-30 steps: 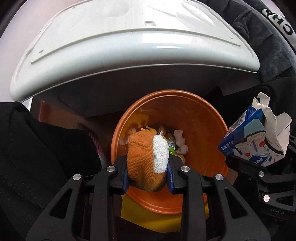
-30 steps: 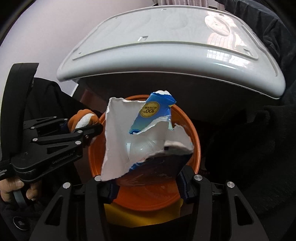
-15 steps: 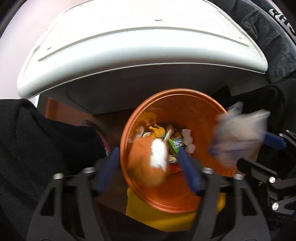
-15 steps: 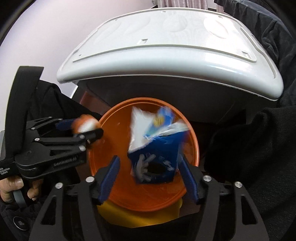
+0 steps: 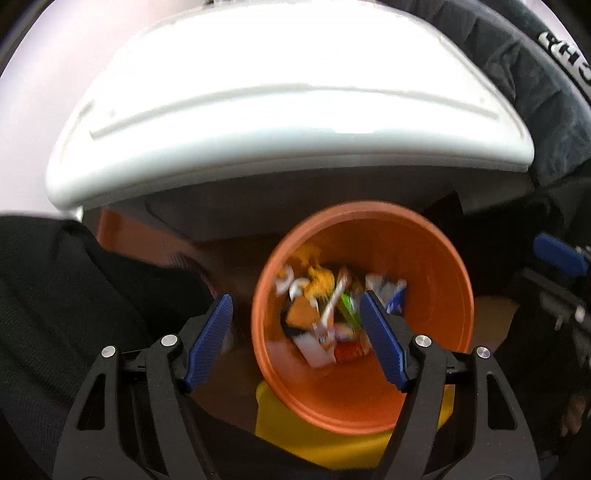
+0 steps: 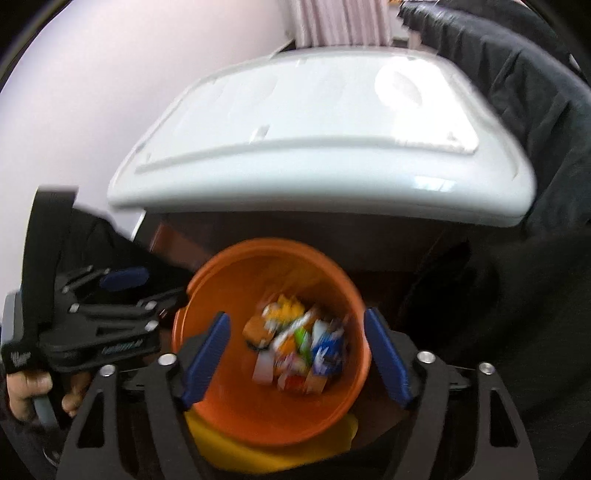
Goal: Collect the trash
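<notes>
Both claws spread wide, empty: left gripper, right gripper, above the orange bin. Trash pile sits at the bin bottom, blurred. Risk: a lowered finger clips the rim and tips the bin off its yellow base.

White lid-like panel: fills the upper half of the left wrist view, glossy, with a raised ridge running across it; also in the upper centre of the right wrist view.
Black fabric: at the left edge, and again along the right side of the right wrist view.
White lettering: upper right corner, on dark fabric, unreadable.
Pale wall: upper left.
Pink striped curtain: top centre.
</notes>
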Demonstrator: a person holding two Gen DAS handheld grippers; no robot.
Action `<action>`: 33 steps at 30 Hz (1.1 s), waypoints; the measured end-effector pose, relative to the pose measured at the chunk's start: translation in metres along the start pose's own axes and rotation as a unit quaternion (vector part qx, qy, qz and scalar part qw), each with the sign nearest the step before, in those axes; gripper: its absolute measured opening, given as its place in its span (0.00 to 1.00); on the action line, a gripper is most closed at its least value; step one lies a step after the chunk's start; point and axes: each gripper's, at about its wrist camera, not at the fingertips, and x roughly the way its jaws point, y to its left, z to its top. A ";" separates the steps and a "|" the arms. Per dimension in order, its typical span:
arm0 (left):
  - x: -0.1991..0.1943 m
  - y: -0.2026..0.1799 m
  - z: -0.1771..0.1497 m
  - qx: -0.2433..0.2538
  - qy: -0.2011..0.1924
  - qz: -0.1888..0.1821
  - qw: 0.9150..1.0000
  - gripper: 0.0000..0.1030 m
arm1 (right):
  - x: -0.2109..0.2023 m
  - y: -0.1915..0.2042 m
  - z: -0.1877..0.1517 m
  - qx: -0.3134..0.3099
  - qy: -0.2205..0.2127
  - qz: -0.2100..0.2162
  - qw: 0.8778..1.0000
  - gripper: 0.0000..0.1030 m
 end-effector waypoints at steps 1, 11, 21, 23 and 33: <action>-0.005 0.001 0.007 -0.003 -0.014 0.003 1.000 0.69 | -0.004 -0.003 0.011 0.004 -0.022 -0.007 1.000 0.81; -0.044 0.023 0.099 -0.038 -0.179 0.028 0.983 0.84 | -0.007 -0.008 0.112 -0.052 -0.192 -0.106 0.974 0.95; -0.031 0.044 0.139 -0.077 -0.216 0.028 0.973 0.87 | 0.018 -0.026 0.147 -0.004 -0.194 -0.109 0.975 0.95; -0.027 0.048 0.138 -0.084 -0.211 0.029 0.973 0.87 | 0.020 -0.027 0.146 0.004 -0.189 -0.102 0.977 0.95; -0.018 0.050 0.132 -0.071 -0.201 0.048 0.976 0.87 | 0.023 -0.017 0.142 -0.017 -0.189 -0.111 0.976 0.95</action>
